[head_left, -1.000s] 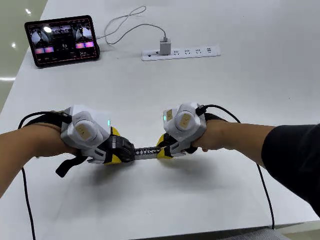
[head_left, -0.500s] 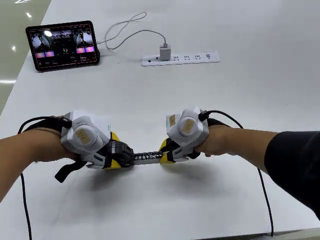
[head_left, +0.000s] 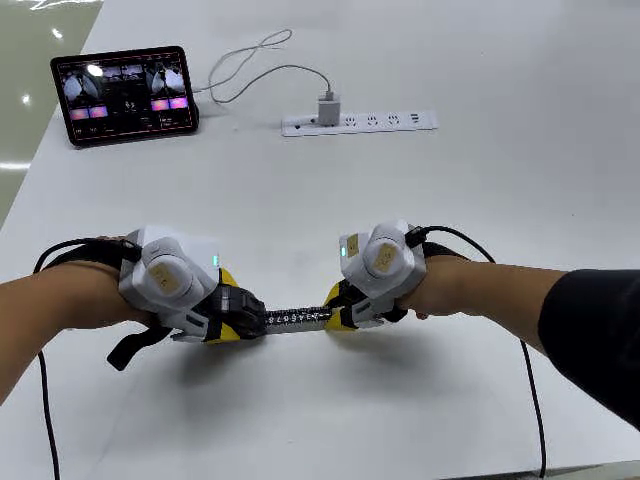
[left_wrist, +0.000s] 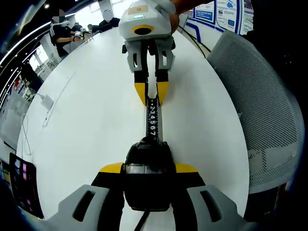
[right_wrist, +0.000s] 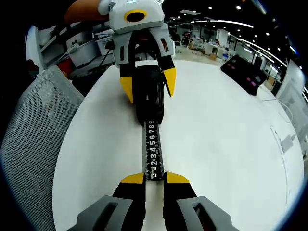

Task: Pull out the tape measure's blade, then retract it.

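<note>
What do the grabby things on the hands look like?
The left tongs and the right tongs each have a rounded pale grey shell with a tan oval patch, a small green light, and black jaws with yellow tips. A black cable trails from each. The right arm wears a dark sleeve; the left arm is bare.

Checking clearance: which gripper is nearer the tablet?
Left. The left gripper, holding the tape measure case, is on the same side as the tablet; the right gripper, pinching the blade, is farther right.
</note>
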{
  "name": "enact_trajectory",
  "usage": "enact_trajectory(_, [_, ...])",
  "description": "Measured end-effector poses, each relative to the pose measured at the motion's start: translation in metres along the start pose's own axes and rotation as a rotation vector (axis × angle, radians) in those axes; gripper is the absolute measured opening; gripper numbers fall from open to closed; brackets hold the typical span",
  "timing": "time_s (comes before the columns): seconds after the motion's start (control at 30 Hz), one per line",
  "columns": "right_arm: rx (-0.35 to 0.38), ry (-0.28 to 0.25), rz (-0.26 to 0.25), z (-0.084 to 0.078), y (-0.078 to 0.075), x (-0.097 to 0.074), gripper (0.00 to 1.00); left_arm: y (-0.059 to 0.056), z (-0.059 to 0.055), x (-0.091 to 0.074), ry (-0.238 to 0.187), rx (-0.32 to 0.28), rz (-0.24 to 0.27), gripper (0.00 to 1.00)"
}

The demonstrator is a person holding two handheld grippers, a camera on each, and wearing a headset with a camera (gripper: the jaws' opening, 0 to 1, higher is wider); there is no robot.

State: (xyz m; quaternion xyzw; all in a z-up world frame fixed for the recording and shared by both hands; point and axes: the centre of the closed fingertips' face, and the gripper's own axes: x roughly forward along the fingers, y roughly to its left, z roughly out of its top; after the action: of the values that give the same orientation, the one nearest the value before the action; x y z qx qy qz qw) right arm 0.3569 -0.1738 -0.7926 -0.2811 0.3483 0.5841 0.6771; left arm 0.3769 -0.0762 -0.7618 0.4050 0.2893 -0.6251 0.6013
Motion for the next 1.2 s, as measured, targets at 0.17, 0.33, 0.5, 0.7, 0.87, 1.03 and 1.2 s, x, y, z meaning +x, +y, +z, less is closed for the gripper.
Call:
enact_trajectory(0.17, [-0.001, 0.006, -0.004, -0.004, 0.0, -0.003, 0.09, 0.0, 0.0, 0.0, -0.003, -0.001, 0.0, 0.32])
enact_trajectory(0.33, [0.005, 0.003, -0.006, -0.009, -0.001, -0.005, 0.09, -0.001, 0.0, 0.0, 0.001, -0.002, 0.0, 0.32])
enact_trajectory(0.5, [0.01, 0.005, -0.006, -0.011, -0.001, -0.007, 0.09, -0.001, 0.001, 0.0, -0.002, -0.005, -0.001, 0.32])
enact_trajectory(0.7, [0.015, 0.01, -0.008, -0.015, 0.0, -0.01, 0.09, -0.002, 0.002, -0.001, -0.001, -0.005, -0.001, 0.32])
enact_trajectory(0.87, [0.019, 0.009, -0.009, -0.017, 0.0, -0.012, 0.09, -0.003, 0.003, -0.002, 0.0, -0.005, 0.001, 0.32])
enact_trajectory(1.03, [0.019, 0.014, -0.01, -0.02, 0.0, -0.014, 0.09, -0.003, 0.003, -0.002, -0.004, -0.006, -0.003, 0.32])
enact_trajectory(1.2, [0.026, 0.007, -0.013, -0.021, 0.001, -0.016, 0.09, -0.003, 0.003, -0.002, -0.007, -0.007, -0.004, 0.32])
